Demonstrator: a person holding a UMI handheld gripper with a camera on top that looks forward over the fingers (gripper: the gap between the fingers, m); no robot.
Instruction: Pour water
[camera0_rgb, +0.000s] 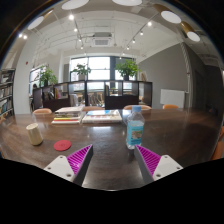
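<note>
A clear plastic water bottle (134, 127) with a blue label stands upright on the dark wooden table (110, 165), just ahead of my right finger. A pale cup (35, 133) stands on the table far to the left, with a small pink round coaster (62, 145) beside it. My gripper (112, 160) is open and empty, its magenta pads (80, 157) spread wide above the table, short of the bottle.
Books and papers (85, 116) lie at the table's far middle. Chairs (120, 101) stand behind the table, with potted plants (127, 68) by large windows. A shelf (6, 95) is at the left wall.
</note>
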